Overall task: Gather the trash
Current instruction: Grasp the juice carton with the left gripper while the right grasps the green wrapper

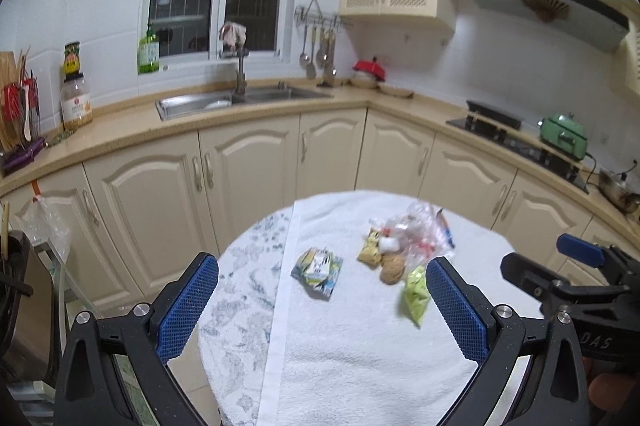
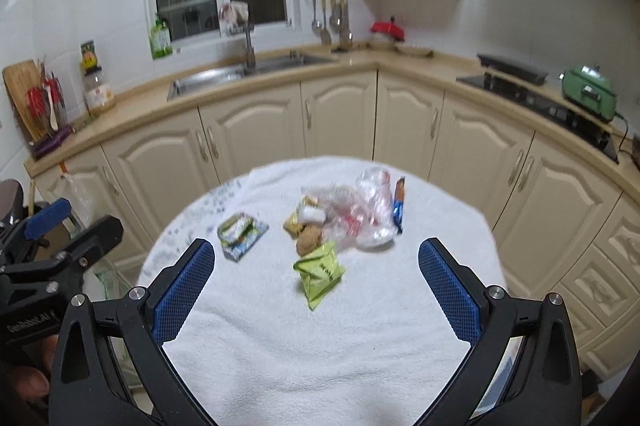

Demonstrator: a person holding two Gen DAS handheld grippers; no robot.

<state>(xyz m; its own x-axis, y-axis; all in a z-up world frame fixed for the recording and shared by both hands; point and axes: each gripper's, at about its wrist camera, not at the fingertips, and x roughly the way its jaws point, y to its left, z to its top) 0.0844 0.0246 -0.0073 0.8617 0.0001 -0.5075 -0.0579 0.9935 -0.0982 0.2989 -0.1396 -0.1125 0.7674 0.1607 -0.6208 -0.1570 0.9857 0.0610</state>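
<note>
White towel [image 2: 320, 346] carries the trash: green packet [image 2: 320, 272], clear bag [image 2: 368, 214]. Both the left gripper [image 1: 322, 302] and right gripper [image 2: 316, 290] gape empty. Only the right view shows the blue wrapper [image 2: 399, 202] clearly.

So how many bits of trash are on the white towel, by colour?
Green packets: 1
Yellow packets: 1
Blue-and-white packets: 1
Blue-and-orange wrappers: 1
Clear plastic bags: 1
Brown lumps: 1
White bits: 1
Total: 7
</note>
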